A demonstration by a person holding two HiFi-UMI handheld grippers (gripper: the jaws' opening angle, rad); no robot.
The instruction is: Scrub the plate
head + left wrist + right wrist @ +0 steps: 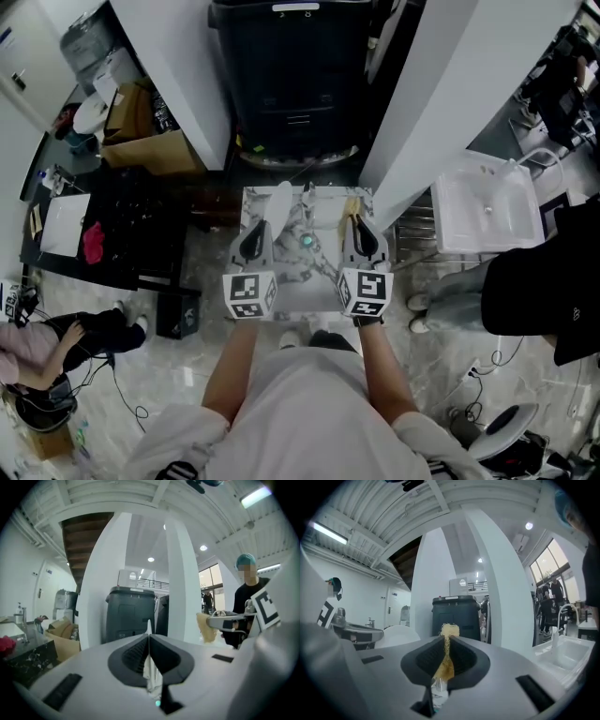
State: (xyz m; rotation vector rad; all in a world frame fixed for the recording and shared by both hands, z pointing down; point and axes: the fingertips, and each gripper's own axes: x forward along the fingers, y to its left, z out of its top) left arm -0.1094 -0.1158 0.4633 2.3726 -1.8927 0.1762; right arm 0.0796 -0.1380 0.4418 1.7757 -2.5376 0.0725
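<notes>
Standing over a small marble-topped table (302, 285), the person holds both grippers out level, side by side in the middle of the head view. The left gripper (255, 234) is clamped on the white plate (280, 202). In its own view the jaws meet tight on the thin rim, with the plate edge-on and upright between the pads. The plate is up off the table, just left of centre.

The right gripper (361, 234) is closed too, pinching a yellowish fibrous scrubber (449, 632) that pokes out past the jaw tips. Plate and scrubber sit near each other but apart, with a gap between them. A small teal thing (306, 241) lies on the marble below that gap, and I cannot tell what it is.

As for writing, there's very little. Each gripper carries a cube with black-and-white square markers, the left cube (248, 293) and the right cube (365, 291), showing patterns only and no words. The big black bin (295, 75) at top centre has a pale label on its lid, and small white marks show on it in the right gripper view, too small to read.

At upper left there are cardboard boxes (141, 131) with no print I can make out. Below them a red cloth (94, 242) lies on a dark table beside a white sheet (64, 223). A white sink (487, 216) stands at right, with a person in dark clothes (544, 291) beside it. Another person (56, 342) sits at lower left.
</notes>
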